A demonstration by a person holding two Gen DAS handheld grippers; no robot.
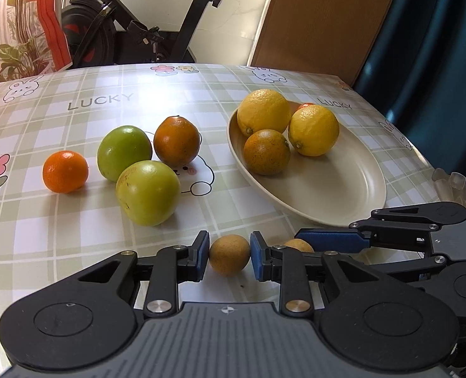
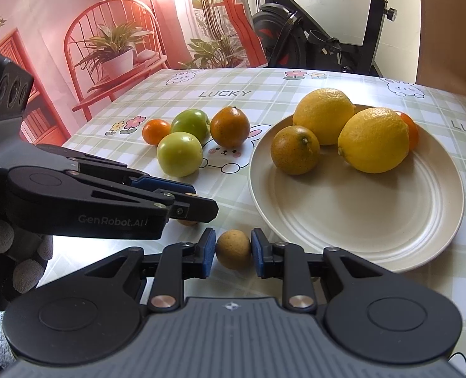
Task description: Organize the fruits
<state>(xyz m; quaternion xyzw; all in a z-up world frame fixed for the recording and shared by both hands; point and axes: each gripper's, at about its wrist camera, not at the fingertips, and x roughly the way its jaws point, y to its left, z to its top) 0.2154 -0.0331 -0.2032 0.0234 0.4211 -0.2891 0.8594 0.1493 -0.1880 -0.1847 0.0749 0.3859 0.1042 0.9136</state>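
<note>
**Both tools closed on small brown fruits at the near edge**

Your left tool has its blue pads pressed against a small round tan-brown fruit low at the bench's near edge. Your right tool grips a second small tan-brown fruit likewise, just beside the cream oval plate. The plate holds two yellow lemons and a speckled orange. Two green apples lie mid-bench.

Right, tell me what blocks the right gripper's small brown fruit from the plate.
Nothing visible does. The right gripper holds the small brown fruit just short of the plate, whose near half is bare; the lemons sit toward the back.
</note>
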